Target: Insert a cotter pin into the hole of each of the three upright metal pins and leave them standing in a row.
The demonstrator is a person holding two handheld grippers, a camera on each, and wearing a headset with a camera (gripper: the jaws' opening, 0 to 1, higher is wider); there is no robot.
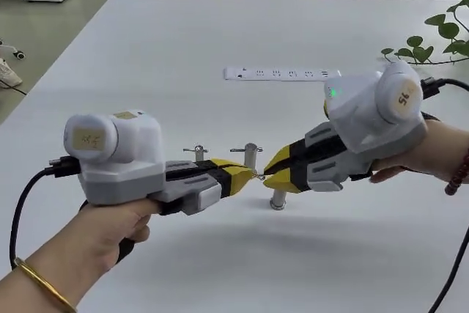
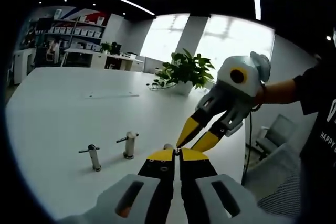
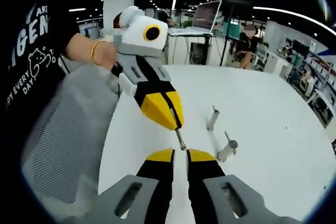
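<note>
I am holding the left gripper (image 1: 238,178) with its jaws closed tight on one end of a loose cotter pin (image 1: 258,176). The pin's long axis is lying roughly level above the white table (image 1: 220,34). Its free end is pointing right, toward the right gripper (image 1: 272,170).

In the right gripper view, the cotter pin (image 3: 180,139) is projecting from the left gripper's yellow tips (image 3: 168,113). It is ending right at the mouth of the right gripper (image 3: 181,156), whose jaws are standing narrowly apart. I cannot tell whether the pin's end is touching either jaw.

Behind the left gripper's tips, the far-left metal pin (image 1: 198,153) is standing upright with a cotter pin crossing its top. Just right of it, the middle metal pin (image 1: 250,155) is standing upright with a cross pin too. The front metal pin (image 1: 278,200) is standing under the meeting tips. The right gripper is hiding its upper part, so its hole is not readable.

In the left gripper view, the closed jaws are covering nearly all of the loose cotter pin.
</note>
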